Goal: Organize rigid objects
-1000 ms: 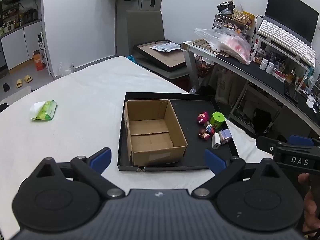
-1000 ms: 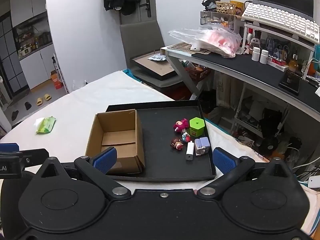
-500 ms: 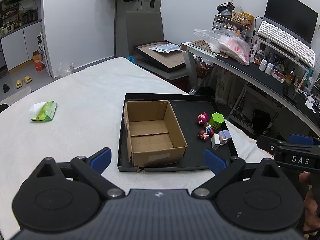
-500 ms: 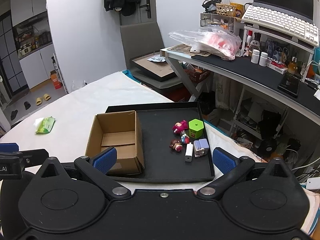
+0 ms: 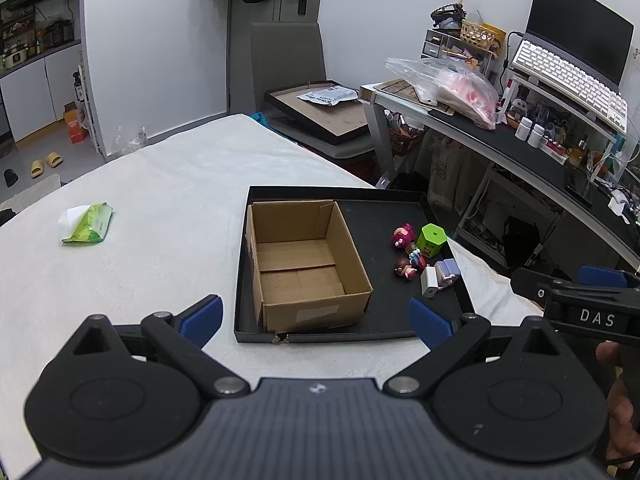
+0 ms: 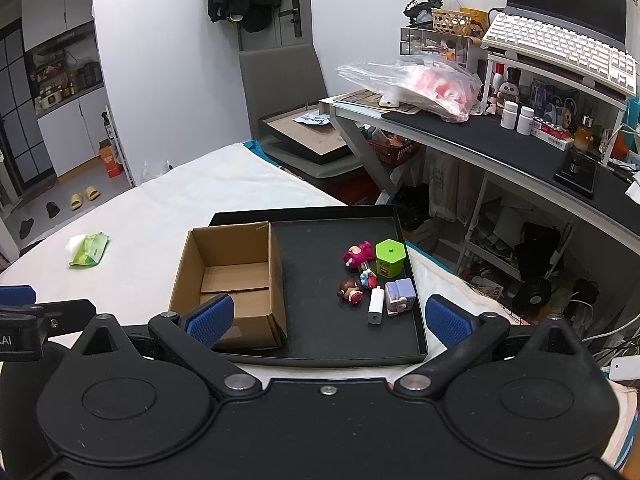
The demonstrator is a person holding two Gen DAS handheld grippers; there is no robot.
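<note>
White-covered table (image 5: 168, 200) looks unchanged; both the left gripper (image 5: 316, 316) and right gripper (image 6: 328, 320) stay spread, empty, cardboard box (image 6: 232, 280) unfilled.

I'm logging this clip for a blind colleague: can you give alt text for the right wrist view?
Open right tongs hang empty over the near edge of a black tray on a white table. The tray holds an empty box on its left side and a cluster of small toys on its right. A green packet lies on the table far left.
</note>
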